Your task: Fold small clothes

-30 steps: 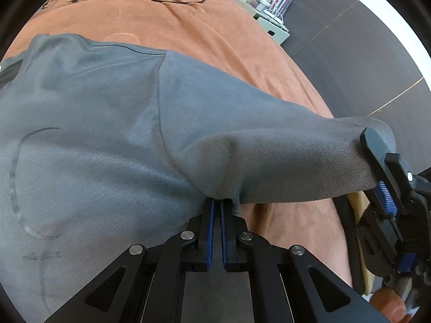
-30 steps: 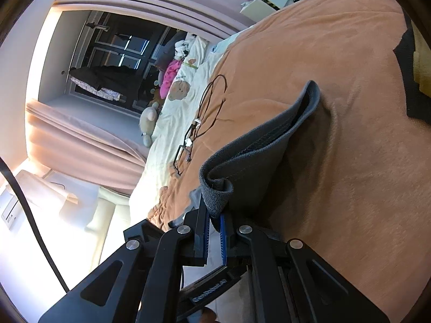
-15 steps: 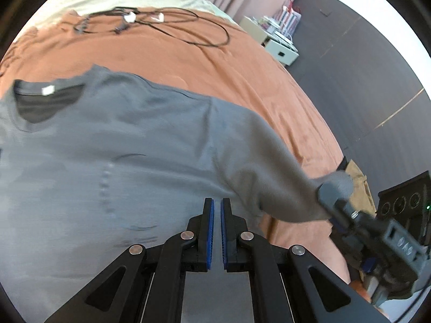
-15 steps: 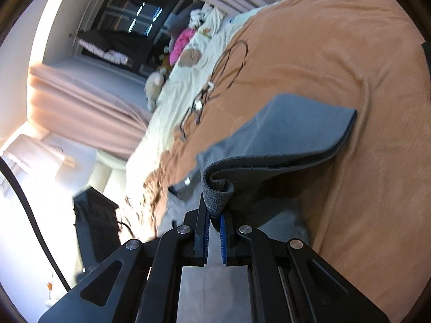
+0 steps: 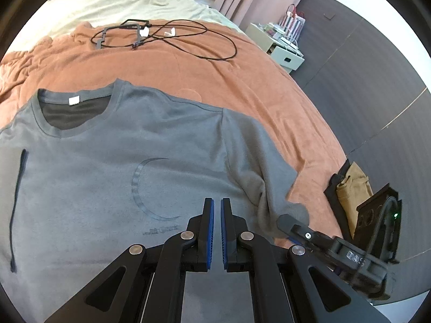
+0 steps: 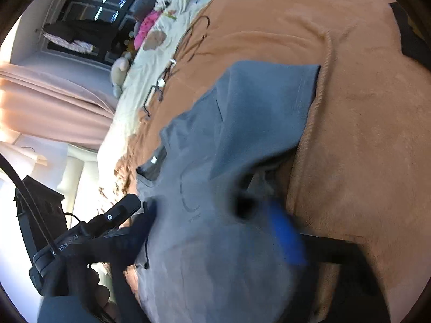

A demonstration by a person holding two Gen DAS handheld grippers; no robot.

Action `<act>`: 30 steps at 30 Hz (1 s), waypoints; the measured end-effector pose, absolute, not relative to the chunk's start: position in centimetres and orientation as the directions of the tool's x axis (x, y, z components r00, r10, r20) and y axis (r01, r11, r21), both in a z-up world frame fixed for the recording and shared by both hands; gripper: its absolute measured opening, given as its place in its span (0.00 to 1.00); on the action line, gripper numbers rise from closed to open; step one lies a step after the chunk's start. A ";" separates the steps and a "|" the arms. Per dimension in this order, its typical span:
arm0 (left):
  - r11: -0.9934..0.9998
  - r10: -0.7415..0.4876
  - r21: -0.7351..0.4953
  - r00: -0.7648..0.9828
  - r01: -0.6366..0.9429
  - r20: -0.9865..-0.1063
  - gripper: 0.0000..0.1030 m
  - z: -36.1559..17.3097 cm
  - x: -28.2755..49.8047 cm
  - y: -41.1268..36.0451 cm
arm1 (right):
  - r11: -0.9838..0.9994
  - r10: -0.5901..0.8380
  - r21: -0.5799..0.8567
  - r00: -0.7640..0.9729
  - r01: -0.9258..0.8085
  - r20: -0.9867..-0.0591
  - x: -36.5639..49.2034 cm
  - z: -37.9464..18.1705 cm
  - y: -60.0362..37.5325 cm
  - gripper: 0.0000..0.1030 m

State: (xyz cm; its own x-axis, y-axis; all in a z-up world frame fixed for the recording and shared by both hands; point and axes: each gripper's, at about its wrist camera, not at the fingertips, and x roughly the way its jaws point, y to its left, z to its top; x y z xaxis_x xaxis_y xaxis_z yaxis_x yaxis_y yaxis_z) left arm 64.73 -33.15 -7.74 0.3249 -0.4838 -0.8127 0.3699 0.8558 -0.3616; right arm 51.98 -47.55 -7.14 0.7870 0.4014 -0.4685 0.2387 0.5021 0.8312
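Note:
A grey T-shirt [image 5: 113, 167] lies face up on the orange blanket [image 5: 242, 86], collar away from me. My left gripper [image 5: 217, 204] hovers over its lower front, shut with nothing between the pads. The right sleeve [image 5: 258, 161] lies spread on the blanket, its end crumpled beside a finger of my right gripper [image 5: 293, 226]. In the right wrist view the right gripper [image 6: 215, 215] is blurred and its jaws are opening. The loose grey T-shirt [image 6: 242, 123] lies below them, not pinched. The left gripper [image 6: 126, 207] shows there at the left, held by a gloved hand [image 6: 80, 277].
A black cable [image 5: 167, 35] is looped on the far blanket, with cream bedding [image 5: 121, 2] beyond it. Folded tan and black clothes [image 5: 353, 188] lie at the bed's right edge. A white nightstand [image 5: 285, 53] stands on the dark floor to the right.
The left gripper let go of the shirt and rose away from it. The right gripper brought the sleeve down, and its jaws have sprung apart and released the cloth.

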 end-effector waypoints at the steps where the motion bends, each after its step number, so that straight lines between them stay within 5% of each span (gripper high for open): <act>1: 0.854 -0.485 -0.360 0.326 0.374 -0.811 0.03 -7.6 64.6 -33.3 | 0.486 0.410 0.842 0.790 0.234 -0.456 51.9 -7.1 -47.8 0.87; 14: 0.845 -0.479 -0.333 0.316 0.420 -0.819 0.03 -7.7 64.6 -36.6 | 0.285 0.346 0.914 0.858 0.290 -0.380 50.5 -12.3 -53.8 0.87; 19: 0.843 -0.475 -0.327 0.303 0.428 -0.826 0.03 -8.8 65.3 -37.8 | 0.270 0.365 0.927 0.864 0.259 -0.347 51.6 -13.0 -52.2 0.58; 30: 0.854 -0.453 -0.310 0.308 0.417 -0.837 0.03 -10.7 67.8 -38.6 | 0.283 0.296 0.935 0.908 0.213 -0.297 51.3 -15.7 -52.3 0.57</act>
State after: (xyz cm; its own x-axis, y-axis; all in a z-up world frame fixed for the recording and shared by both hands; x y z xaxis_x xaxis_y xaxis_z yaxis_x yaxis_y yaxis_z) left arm 67.79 -38.60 -10.71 0.3078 -0.4533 -0.8365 0.4172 0.8545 -0.3095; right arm 51.26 -52.29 -15.75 0.9079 0.2961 -0.2967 0.2134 0.2827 0.9352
